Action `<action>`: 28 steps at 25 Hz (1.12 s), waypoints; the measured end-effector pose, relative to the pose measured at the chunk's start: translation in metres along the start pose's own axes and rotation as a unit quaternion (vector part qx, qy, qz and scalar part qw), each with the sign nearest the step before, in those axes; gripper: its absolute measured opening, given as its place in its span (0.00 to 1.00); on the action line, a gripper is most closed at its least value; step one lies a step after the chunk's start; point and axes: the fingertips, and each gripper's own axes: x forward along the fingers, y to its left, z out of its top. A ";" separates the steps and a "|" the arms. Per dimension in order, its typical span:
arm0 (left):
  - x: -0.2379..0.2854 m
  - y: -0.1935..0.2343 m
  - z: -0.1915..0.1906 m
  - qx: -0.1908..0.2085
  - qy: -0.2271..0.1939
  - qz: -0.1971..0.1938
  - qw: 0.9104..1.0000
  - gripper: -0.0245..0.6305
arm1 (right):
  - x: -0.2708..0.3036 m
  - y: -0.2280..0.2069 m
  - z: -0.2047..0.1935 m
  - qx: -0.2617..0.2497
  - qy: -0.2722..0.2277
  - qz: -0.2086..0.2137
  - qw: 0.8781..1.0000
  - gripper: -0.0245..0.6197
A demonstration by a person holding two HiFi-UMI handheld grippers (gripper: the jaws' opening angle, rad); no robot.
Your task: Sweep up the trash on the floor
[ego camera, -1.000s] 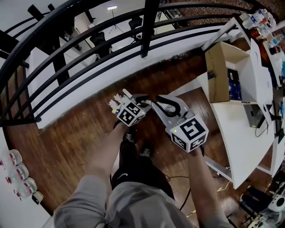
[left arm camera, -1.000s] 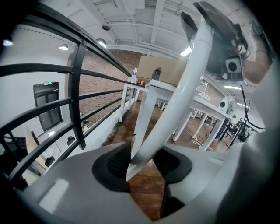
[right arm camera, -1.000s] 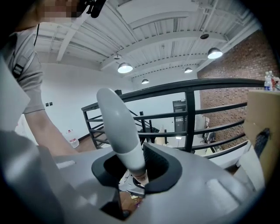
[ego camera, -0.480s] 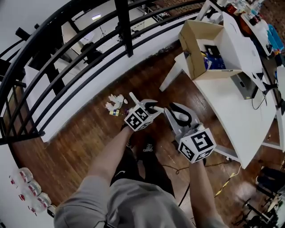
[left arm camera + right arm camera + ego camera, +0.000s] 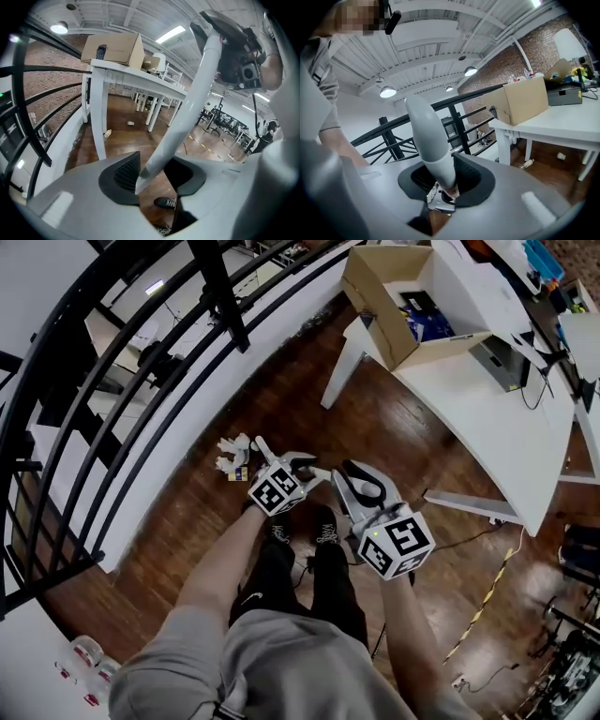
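A small pile of pale trash (image 5: 232,457) lies on the wooden floor by the white kerb under the railing. My left gripper (image 5: 302,465) hovers just right of it, shut on a thin white handle (image 5: 263,450) that points toward the pile. In the left gripper view that white handle (image 5: 180,122) slants up from between the jaws of the left gripper (image 5: 154,178). My right gripper (image 5: 361,487) is beside it, shut on a thicker grey handle (image 5: 429,140) that stands up between the jaws of the right gripper (image 5: 440,180). What either handle ends in is hidden.
A black railing (image 5: 141,371) runs along the left. A white table (image 5: 487,399) with an open cardboard box (image 5: 398,296) stands at the upper right. A bottle (image 5: 108,133) and a cup (image 5: 131,123) lie under the table. My shoes (image 5: 323,526) are below the grippers.
The head view has swung, sliding table and box toward the top. Both grippers moved and rolled together. The trash pile now shows clear to the left of the left gripper. Both grips are unchanged.
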 end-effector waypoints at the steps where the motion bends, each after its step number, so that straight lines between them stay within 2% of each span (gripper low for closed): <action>1: -0.005 0.002 -0.003 0.004 0.003 -0.003 1.000 0.27 | 0.004 0.007 0.000 0.000 -0.004 -0.001 1.000 0.16; 7: -0.031 0.008 -0.012 0.015 0.009 -0.014 1.000 0.27 | 0.022 0.040 0.004 -0.024 -0.009 -0.008 1.000 0.16; 10: -0.042 0.004 -0.008 0.020 -0.002 -0.016 1.000 0.27 | 0.019 0.053 0.010 -0.045 -0.003 -0.016 0.999 0.15; 17: -0.043 -0.013 0.049 0.042 -0.034 -0.008 0.998 0.25 | -0.011 0.041 0.056 -0.071 -0.013 -0.020 0.997 0.15; 24: -0.005 -0.040 0.105 0.018 -0.048 0.042 0.998 0.24 | -0.053 0.000 0.088 -0.113 -0.001 0.033 0.993 0.15; 28: 0.035 -0.050 0.117 -0.039 -0.044 0.085 0.995 0.23 | -0.067 -0.039 0.084 -0.141 0.032 0.087 0.986 0.15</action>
